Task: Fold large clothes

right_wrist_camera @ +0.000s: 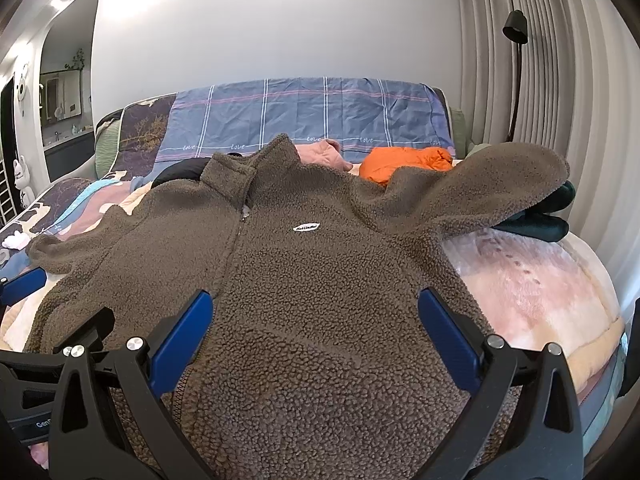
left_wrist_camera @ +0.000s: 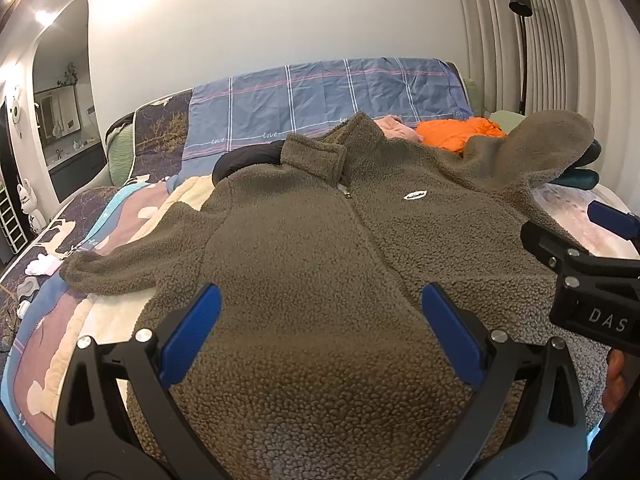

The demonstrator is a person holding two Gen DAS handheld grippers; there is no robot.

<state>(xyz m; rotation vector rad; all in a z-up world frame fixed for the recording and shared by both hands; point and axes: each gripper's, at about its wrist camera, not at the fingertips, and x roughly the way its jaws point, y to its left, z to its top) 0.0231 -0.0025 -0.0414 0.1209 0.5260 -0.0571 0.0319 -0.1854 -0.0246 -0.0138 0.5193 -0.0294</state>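
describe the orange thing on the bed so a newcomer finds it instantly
Start at the blue plaid sheet draped over the head of the bed. Just below its right end, behind the brown fleece jacket, lies a crumpled orange garment. It is brighter than the pale pink cloth to its left.

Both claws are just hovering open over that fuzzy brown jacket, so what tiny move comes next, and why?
Probably the right gripper reaches for the raised right sleeve and brings it onto the chest. The brown fleece zip jacket lies flat, face-up, but that sleeve rests on dark green clothes. The left gripper is open too.
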